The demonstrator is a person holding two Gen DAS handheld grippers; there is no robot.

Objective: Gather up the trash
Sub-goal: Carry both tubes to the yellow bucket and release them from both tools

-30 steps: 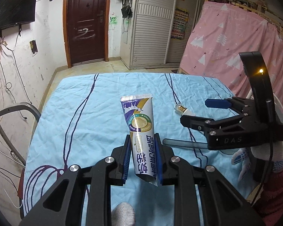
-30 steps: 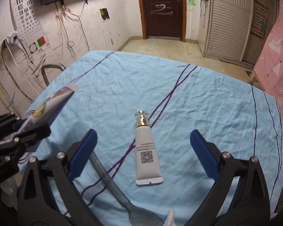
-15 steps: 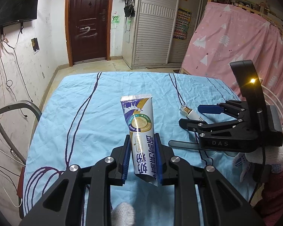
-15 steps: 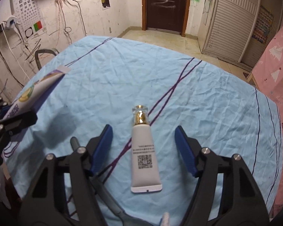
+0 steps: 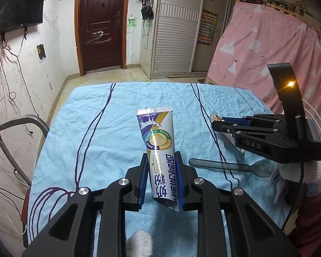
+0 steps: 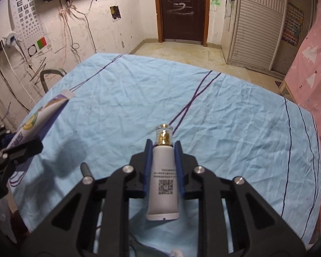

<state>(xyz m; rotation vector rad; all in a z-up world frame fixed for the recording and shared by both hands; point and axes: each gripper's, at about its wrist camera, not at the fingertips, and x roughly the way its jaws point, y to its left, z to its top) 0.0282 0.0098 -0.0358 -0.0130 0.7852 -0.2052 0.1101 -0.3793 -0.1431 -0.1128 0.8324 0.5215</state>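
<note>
My left gripper (image 5: pixel 161 160) is shut on a purple, white and gold toothpaste tube (image 5: pixel 158 141), held above the blue cloth with its crimped end pointing away. That tube also shows at the left of the right wrist view (image 6: pixel 40 115). My right gripper (image 6: pixel 163 147) is shut on a small white cream tube with a gold neck and clear cap (image 6: pixel 163 171). In the left wrist view the right gripper (image 5: pixel 219 124) sits low at the right, with the gold cap (image 5: pixel 214 117) poking out past its tips.
A clear grey plastic spoon (image 5: pixel 231 167) lies on the blue tablecloth (image 5: pixel 96 132) just below the right gripper. A metal chair frame (image 5: pixel 15 132) stands off the table's left edge. A pink curtain (image 5: pixel 267 60) runs along the right side.
My right gripper has moved forward over the white cream tube and closed its jaws onto it. My left gripper has kept hold of the toothpaste tube and barely moved.
</note>
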